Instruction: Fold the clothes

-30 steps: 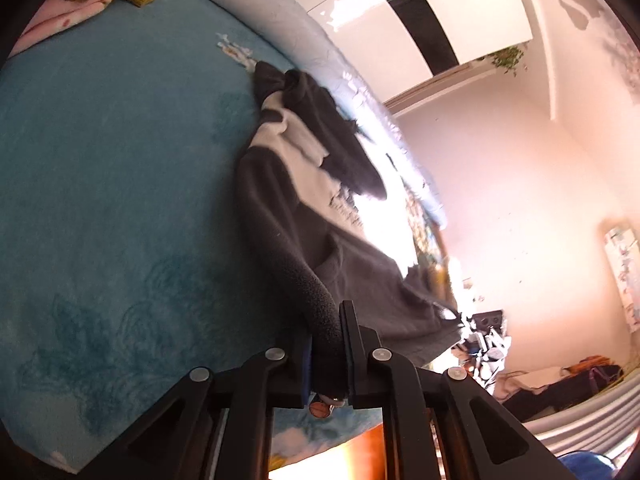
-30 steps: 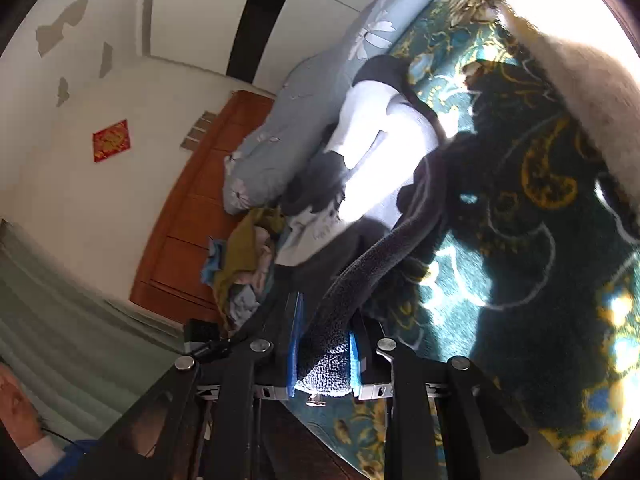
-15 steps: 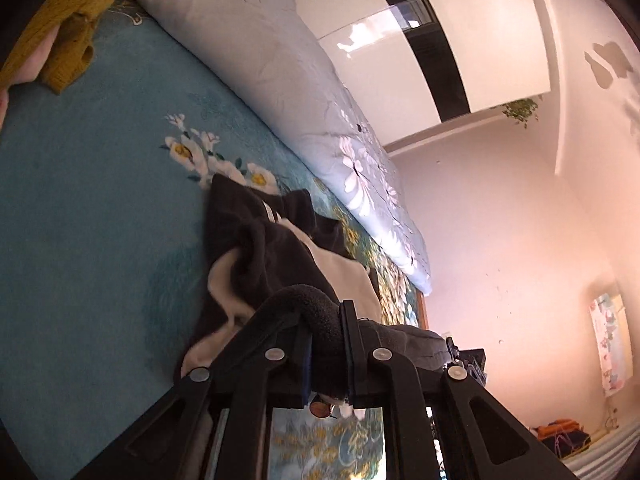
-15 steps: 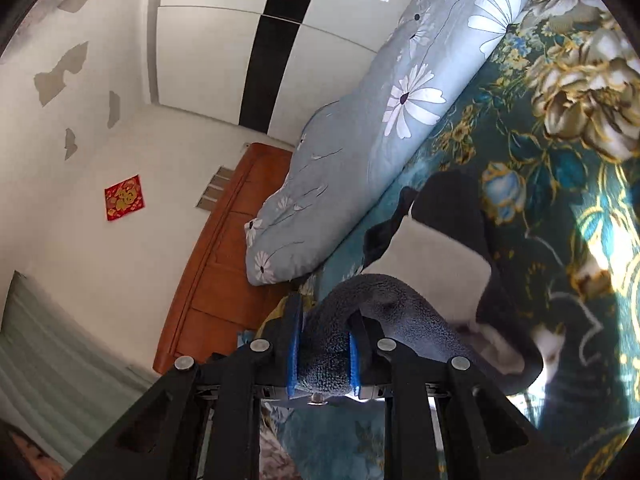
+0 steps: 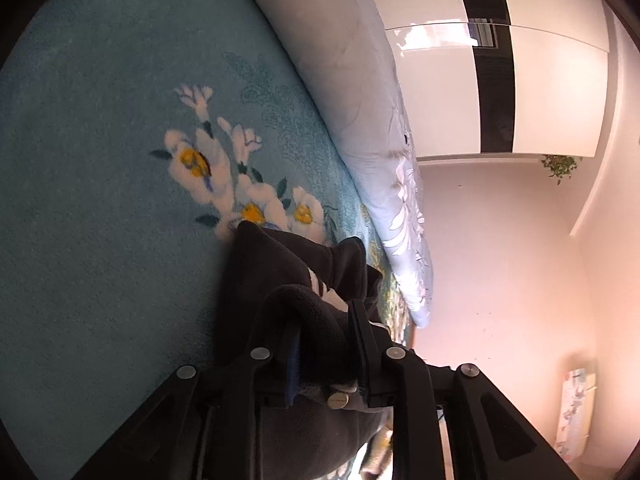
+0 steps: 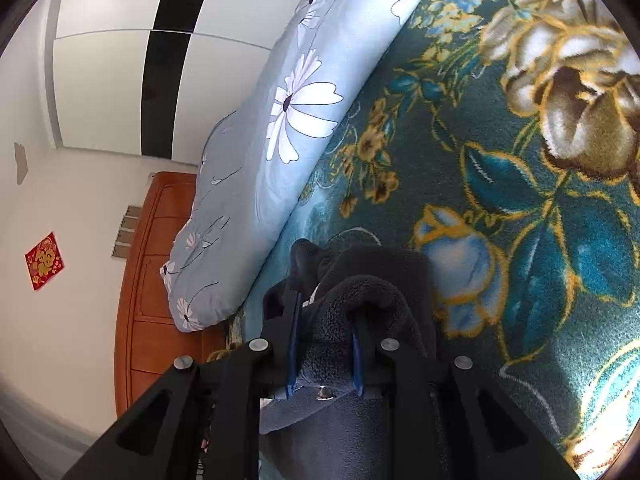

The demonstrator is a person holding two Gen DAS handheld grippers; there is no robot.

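Note:
A dark grey fleece garment (image 5: 280,256) with a white panel (image 5: 320,284) lies bunched on the bed, close to the rolled duvet. A fold of it runs up between the fingers of my left gripper (image 5: 324,320). Those jaws are opening and stand visibly apart, with the fleece lying loosely between them. In the right wrist view the same garment (image 6: 380,272) is doubled over itself. My right gripper (image 6: 326,312) has a thick fold between its blue pads. Its jaws are starting to open, but the pads still press the fleece.
A pale blue duvet roll with white flowers (image 5: 360,100) (image 6: 280,140) borders the far side of the bed. The teal floral blanket (image 5: 100,160) (image 6: 520,200) covers the mattress. A wooden headboard (image 6: 148,280) and a white wardrobe (image 5: 520,80) stand beyond.
Both grippers carried the garment's edge across the bed toward the duvet, doubling the fleece over itself. The left jaws have widened around the fold.

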